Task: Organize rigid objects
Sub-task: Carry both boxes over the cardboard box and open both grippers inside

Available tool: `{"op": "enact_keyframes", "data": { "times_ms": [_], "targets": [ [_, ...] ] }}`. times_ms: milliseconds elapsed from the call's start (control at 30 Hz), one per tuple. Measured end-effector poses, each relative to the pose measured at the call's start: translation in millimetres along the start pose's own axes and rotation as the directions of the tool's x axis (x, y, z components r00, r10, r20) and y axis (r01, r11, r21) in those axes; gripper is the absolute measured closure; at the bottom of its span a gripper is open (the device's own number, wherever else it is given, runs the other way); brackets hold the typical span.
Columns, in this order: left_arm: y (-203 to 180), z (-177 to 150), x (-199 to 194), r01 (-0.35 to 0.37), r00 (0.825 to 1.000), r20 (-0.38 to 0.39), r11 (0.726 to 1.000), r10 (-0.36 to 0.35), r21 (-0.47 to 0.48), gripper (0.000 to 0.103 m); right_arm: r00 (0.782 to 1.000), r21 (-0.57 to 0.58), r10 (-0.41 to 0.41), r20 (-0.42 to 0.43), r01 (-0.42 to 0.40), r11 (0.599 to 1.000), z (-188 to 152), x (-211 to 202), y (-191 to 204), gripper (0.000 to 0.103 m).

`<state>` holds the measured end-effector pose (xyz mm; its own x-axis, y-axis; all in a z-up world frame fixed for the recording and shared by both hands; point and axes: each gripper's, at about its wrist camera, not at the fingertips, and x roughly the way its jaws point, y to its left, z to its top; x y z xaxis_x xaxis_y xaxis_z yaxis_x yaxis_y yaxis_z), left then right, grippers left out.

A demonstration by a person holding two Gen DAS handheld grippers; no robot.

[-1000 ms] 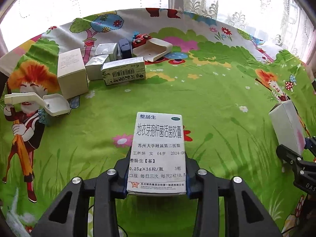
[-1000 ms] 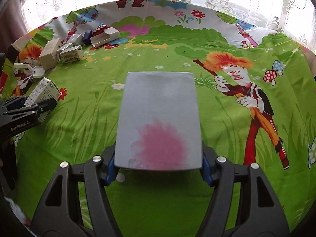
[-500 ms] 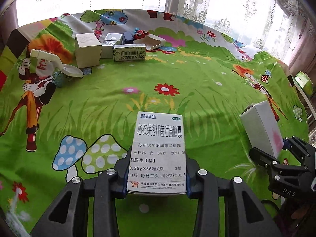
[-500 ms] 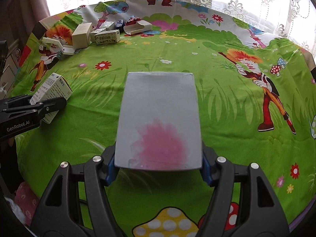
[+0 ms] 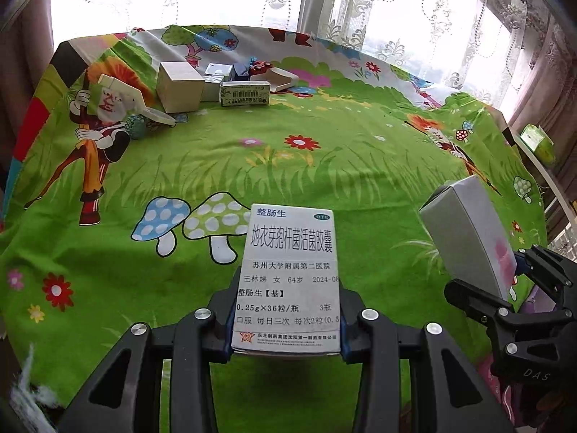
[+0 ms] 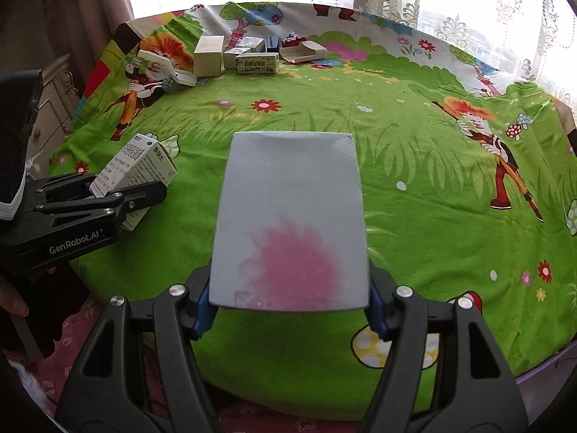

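Observation:
My left gripper (image 5: pixel 286 319) is shut on a white medicine box (image 5: pixel 290 274) printed with Chinese text, held above the near part of the green cartoon cloth. In the right wrist view the same medicine box (image 6: pixel 139 171) shows at the left, clamped in the left gripper (image 6: pixel 108 198). My right gripper (image 6: pixel 290 310) is shut on a grey box with a pink blotch (image 6: pixel 292 216). That grey box (image 5: pixel 468 241) also appears at the right of the left wrist view, in the right gripper (image 5: pixel 505 285). Both boxes hang over the cloth near its front edge.
At the far left of the table stands a cluster of small boxes: a cream carton (image 5: pixel 179 86), a barcode box (image 5: pixel 245 93), an open white box (image 5: pixel 281 77) and a white hinged case (image 5: pixel 144 108). The cloth (image 6: pixel 396 166) drops off at the near edge. Curtains hang behind.
Both grippers have drawn back toward the near edge with their boxes still held; the cluster of boxes now lies farther away and more of the table shows.

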<state>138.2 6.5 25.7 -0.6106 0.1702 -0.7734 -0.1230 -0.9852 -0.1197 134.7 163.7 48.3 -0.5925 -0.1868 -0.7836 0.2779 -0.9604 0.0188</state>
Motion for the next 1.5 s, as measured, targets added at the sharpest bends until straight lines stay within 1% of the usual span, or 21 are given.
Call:
{"op": "enact_keyframes", "data": {
  "times_ms": [167,300,533,767,1000,1267,1367,1500],
  "targets": [
    [2,-6,-36,-0.006,0.999,0.054,1.0,0.005,0.009,0.061,0.999,-0.055,-0.007,0.052,0.01,0.998,-2,-37,21,0.034],
    [-1,-8,-50,-0.013,0.997,0.073,1.0,0.011,0.026,0.061,0.997,-0.055,-0.011,0.075,0.015,0.998,-4,-52,24,0.034],
    [-14,-14,-53,-0.01,0.998,0.062,0.998,0.006,0.069,0.061,0.997,-0.023,-0.016,0.076,0.018,1.0,-18,-61,13,0.034],
    [-41,-25,-50,0.0,0.999,0.036,0.991,-0.005,0.137,0.061,0.997,0.01,-0.027,0.068,0.026,1.0,-40,-72,-5,0.034],
    [-66,-32,-54,0.004,0.999,0.034,0.979,-0.011,0.205,0.061,0.996,0.047,-0.051,0.071,0.047,0.998,-61,-87,-27,0.034],
    [-101,-41,-58,0.021,0.999,0.02,0.954,-0.028,0.298,0.061,0.993,0.102,-0.09,0.076,0.082,0.991,-80,-107,-55,0.034],
    [-118,-43,-62,0.027,0.999,0.027,0.935,-0.039,0.353,0.061,0.991,0.125,-0.113,0.076,0.103,0.987,-88,-116,-67,0.034],
    [-144,-45,-69,0.054,0.997,0.031,0.905,-0.073,0.422,0.061,0.985,0.175,-0.153,0.074,0.139,0.975,-102,-129,-89,0.034]
  ]
}}
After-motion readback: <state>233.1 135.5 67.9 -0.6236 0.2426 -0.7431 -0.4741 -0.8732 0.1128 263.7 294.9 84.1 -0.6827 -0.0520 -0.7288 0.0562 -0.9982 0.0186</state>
